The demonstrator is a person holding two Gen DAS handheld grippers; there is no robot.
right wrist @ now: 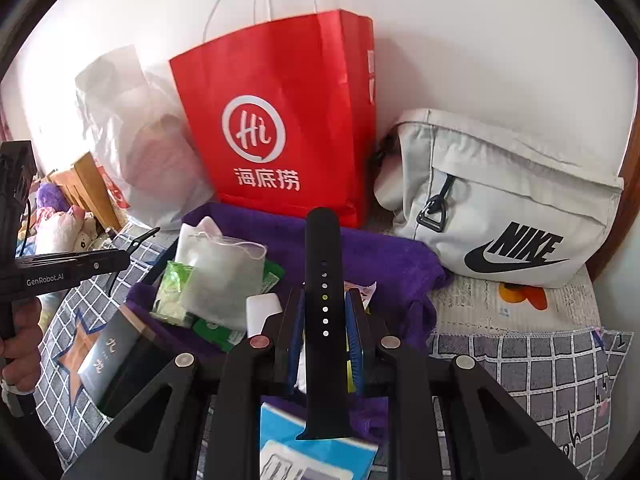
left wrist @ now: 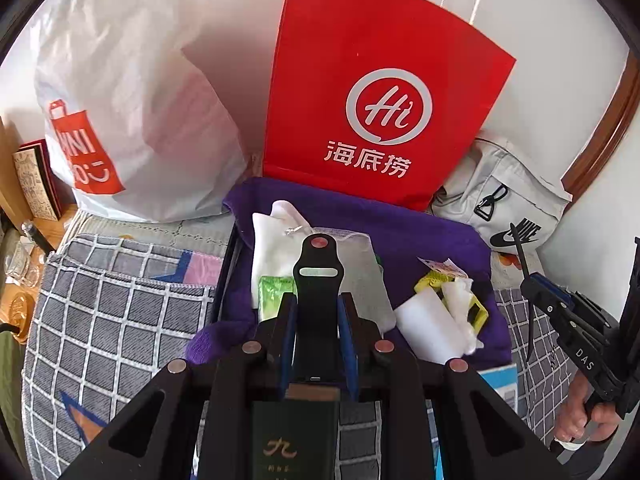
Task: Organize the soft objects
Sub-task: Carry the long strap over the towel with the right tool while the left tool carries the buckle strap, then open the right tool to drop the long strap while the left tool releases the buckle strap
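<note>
Each half of a smooth rubbery watch band is pinched at frame centre, the buckle strap (left wrist: 318,276) by the left gripper (left wrist: 318,312) and the holed strap (right wrist: 324,304) by the right gripper (right wrist: 325,312), so either could probably slip sideways onto the fuzzy purple towel (right wrist: 384,256) if squeezed off-centre, tbh.

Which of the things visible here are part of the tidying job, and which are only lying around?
Part of the job:
- left gripper, shut on buckle-end watch strap
- right gripper, shut on holed watch strap
- purple towel with mesh pouch on it

Lying about:
- red Haidilao bag
- Nike bag
- Miniso plastic bag
</note>
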